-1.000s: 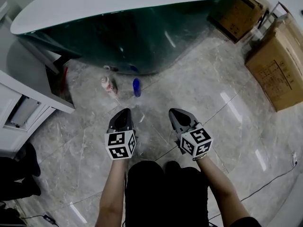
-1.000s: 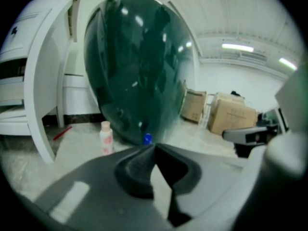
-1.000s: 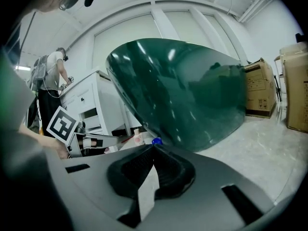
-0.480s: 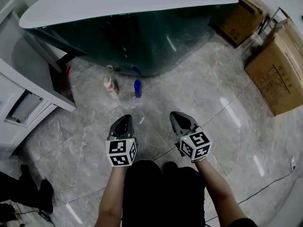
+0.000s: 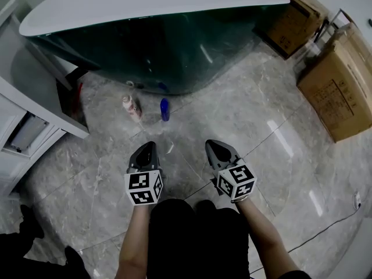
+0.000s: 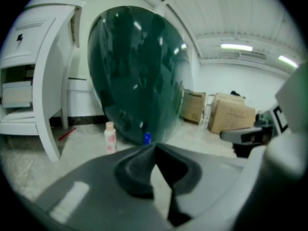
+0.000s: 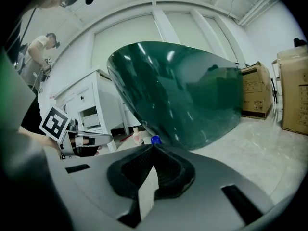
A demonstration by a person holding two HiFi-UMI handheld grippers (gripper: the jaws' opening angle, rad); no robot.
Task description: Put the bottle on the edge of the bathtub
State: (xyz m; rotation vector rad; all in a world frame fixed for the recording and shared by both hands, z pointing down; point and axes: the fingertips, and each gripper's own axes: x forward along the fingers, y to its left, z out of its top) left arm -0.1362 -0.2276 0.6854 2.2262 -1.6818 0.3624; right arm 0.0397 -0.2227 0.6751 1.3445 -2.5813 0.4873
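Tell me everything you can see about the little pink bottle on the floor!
The pink bottle is small, with a whitish body that has pink markings and a pale peach cap, which is on. It looks like plastic. It stands upright on the shiny grey floor, near the foot of the dark green bathtub. A blue bottle stands a little to its side, apart from it. Only the floor touches it.

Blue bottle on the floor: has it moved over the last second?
No. The blue bottle sits in the same spot, right of the pink bottle at the foot of the green bathtub. Only the head camera shifted slightly.
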